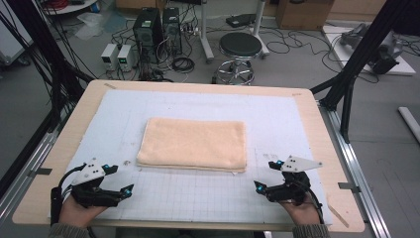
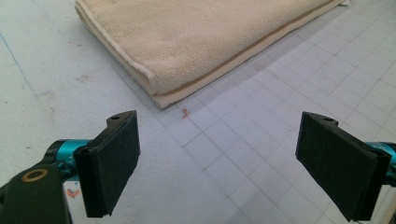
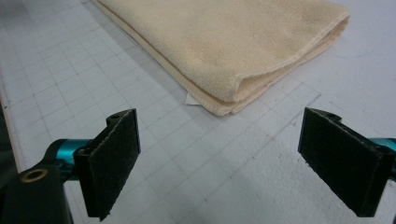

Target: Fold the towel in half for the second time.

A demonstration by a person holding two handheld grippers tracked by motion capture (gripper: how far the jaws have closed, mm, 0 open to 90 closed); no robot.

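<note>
A folded cream towel [image 1: 193, 144] lies flat in the middle of the white gridded mat [image 1: 198, 193]. My left gripper [image 1: 122, 180] rests near the front left of the mat, open and holding nothing. In the left gripper view the towel's near corner [image 2: 159, 91] lies ahead of the wide-apart jaws. My right gripper [image 1: 265, 175] sits at the front right, also open with nothing between its jaws. The right gripper view has the towel's folded corner [image 3: 229, 100] ahead, with a small white tag [image 3: 190, 99] peeking from under it.
The mat covers a wooden table [image 1: 317, 124] with rounded corners. Beyond the far edge stand a black stool [image 1: 239, 54], computer towers [image 1: 148, 29] and cables on the floor. Black frame posts [image 1: 354, 64] rise at the right and left.
</note>
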